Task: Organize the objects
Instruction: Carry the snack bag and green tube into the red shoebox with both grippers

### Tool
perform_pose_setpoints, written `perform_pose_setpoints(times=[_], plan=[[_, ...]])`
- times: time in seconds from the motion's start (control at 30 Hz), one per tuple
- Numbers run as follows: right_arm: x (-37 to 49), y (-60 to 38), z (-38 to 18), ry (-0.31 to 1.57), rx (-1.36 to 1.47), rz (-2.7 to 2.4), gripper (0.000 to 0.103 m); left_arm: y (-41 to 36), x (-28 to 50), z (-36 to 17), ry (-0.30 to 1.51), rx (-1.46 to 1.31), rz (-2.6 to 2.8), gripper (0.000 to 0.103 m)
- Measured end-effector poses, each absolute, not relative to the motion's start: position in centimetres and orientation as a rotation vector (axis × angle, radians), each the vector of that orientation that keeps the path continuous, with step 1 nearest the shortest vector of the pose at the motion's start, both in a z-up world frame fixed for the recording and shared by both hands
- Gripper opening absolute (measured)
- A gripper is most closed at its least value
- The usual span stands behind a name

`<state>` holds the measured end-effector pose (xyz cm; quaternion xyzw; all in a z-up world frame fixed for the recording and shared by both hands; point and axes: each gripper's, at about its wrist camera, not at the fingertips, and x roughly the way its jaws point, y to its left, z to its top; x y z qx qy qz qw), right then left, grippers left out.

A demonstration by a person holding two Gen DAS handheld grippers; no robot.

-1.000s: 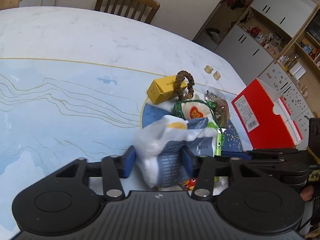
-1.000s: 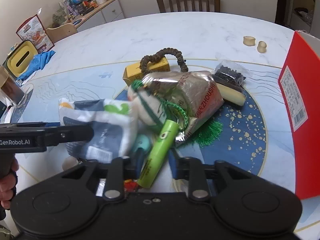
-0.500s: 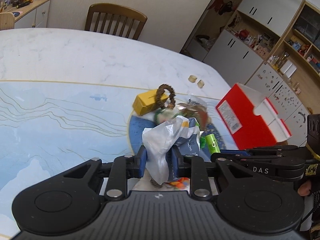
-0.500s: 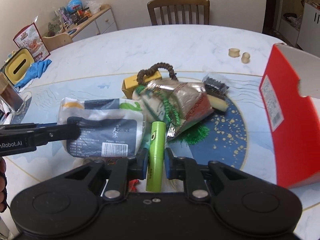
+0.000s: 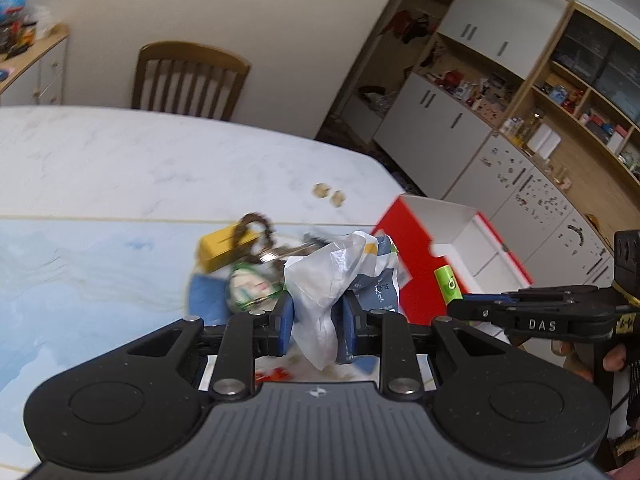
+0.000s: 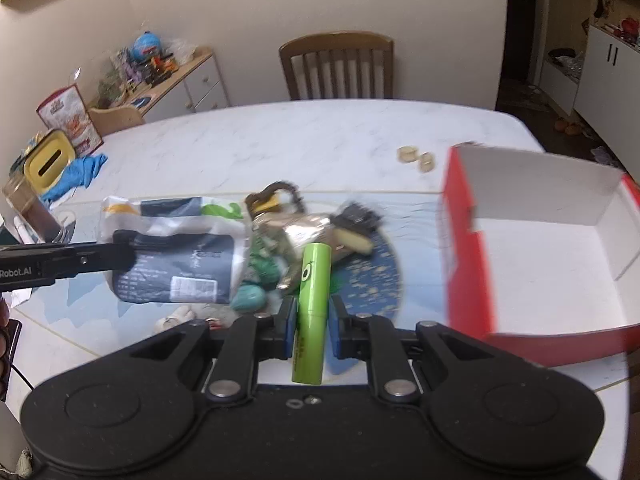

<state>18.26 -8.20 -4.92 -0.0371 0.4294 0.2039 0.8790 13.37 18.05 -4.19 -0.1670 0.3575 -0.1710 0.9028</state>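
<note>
My left gripper (image 5: 318, 316) is shut on a white and dark-blue packet (image 5: 340, 276), which hangs crumpled above the table. In the right wrist view that packet (image 6: 176, 256) is off the surface at the left, gripped by the left gripper (image 6: 116, 258). My right gripper (image 6: 313, 316) is shut on a lime-green tube (image 6: 314, 292), held lengthwise between the pads. The tube's end (image 5: 448, 282) also shows in the left wrist view. An open red box (image 6: 540, 248) with a white inside sits to the right.
A pile lies below on the blue mat: a yellow box (image 5: 218, 246), a bead bracelet (image 5: 254, 222), a foil bag (image 6: 308, 232), a teal stone (image 6: 250, 298). Two small wooden pieces (image 6: 416, 156) lie farther back. A chair (image 6: 338, 66) stands behind the table, and a yellow tin (image 6: 48, 160) stands at the left.
Both grippers closed on their objects and rose off the table. The packet and the green tube now hang above the pile, and the red box shows its open inside.
</note>
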Motion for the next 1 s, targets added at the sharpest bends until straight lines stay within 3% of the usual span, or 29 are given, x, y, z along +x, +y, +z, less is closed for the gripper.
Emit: perform_pose_setpoints(times=[0.4,1.0], plan=[[20.8,-18.4,-2.5,0.849,-0.059,0.334,0.015,6.2,17.2,-1.6,0.737,-0.252,-0.431,0.025],[26.2,-30.6,-5.0,0.871,-0.096,0.270,0.016,-10.1,25.8,-2.5,0.783,-0.109,-0.439,0.025]])
